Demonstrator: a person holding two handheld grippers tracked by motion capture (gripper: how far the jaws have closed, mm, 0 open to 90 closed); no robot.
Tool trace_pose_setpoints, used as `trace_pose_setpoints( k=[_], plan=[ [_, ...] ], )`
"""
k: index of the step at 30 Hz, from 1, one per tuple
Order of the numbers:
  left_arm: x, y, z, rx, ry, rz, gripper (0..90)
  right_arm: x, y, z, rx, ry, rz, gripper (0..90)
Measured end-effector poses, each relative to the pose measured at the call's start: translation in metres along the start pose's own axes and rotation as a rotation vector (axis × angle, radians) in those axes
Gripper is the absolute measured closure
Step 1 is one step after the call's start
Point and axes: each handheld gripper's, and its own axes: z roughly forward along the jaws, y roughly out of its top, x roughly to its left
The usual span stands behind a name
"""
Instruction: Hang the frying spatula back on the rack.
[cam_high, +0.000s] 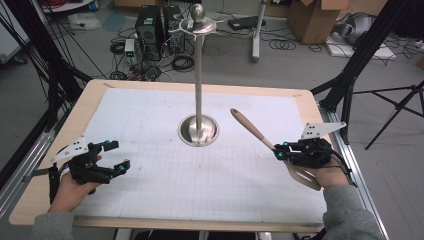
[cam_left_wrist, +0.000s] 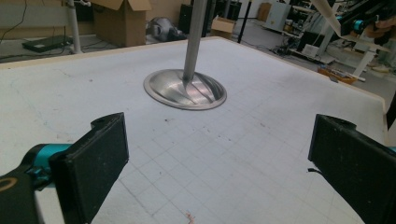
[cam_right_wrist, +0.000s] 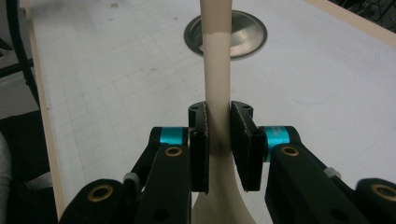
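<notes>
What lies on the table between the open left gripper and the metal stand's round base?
Nothing: between the left gripper and the tall metal stand's round base only bare white grid paper shows, in the high view.

spatulas: 1 (cam_high: 260, 136), clamped between right gripper (cam_high: 278, 151) fingers
stands: 1 (cam_high: 199, 129), ahead of both fingertips
grippers: 2, left gripper (cam_high: 116, 156) fingers apart
tables: 1 (cam_high: 150, 100)
</notes>
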Motion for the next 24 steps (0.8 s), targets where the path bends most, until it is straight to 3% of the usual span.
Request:
trace_pose_setpoints(
  k=[13,24],
  plan=[
    [0.0,-0.001,-0.002,0.002,0.005,0.0,5.4,-0.005,0.012,-0.002,-0.036,0.04,-0.001,78.1],
    [0.001,0.0,-0.002,-0.013,0.0,-0.004,5.5,-0.007,0.038,-0.015,-0.064,0.021,-0.029,78.0]
  ],
)
